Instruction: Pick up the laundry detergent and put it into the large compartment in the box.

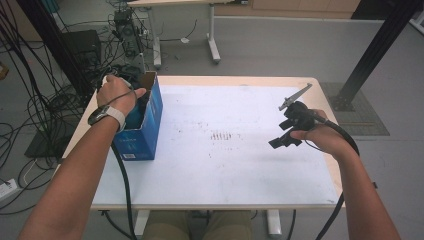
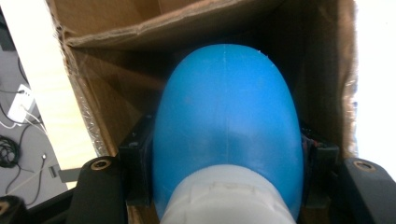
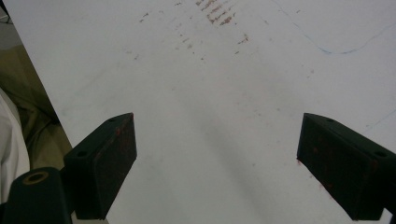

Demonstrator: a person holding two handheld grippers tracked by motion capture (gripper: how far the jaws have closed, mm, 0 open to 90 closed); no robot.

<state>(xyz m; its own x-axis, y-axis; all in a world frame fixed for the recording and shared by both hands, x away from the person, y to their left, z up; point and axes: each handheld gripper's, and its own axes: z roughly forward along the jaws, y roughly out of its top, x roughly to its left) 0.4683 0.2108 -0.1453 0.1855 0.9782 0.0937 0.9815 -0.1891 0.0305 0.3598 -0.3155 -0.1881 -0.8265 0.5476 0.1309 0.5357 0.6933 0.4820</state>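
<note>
Boxes: 1, a blue cardboard box [image 1: 145, 122] on the table's left edge.
Blue rounded objects: 1, a blue object with a white end [image 2: 226, 135] inside the box.
Grippers: 2, a left gripper [image 2: 226, 186] and a right gripper [image 1: 286, 136].
Tables: 1, a white-topped table [image 1: 225, 165].
Wristwatches: 1, a watch [image 1: 106, 114] on the left wrist.

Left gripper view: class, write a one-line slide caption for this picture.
Left gripper shut on a blue rounded object with a white end, inside an open cardboard box.
</note>
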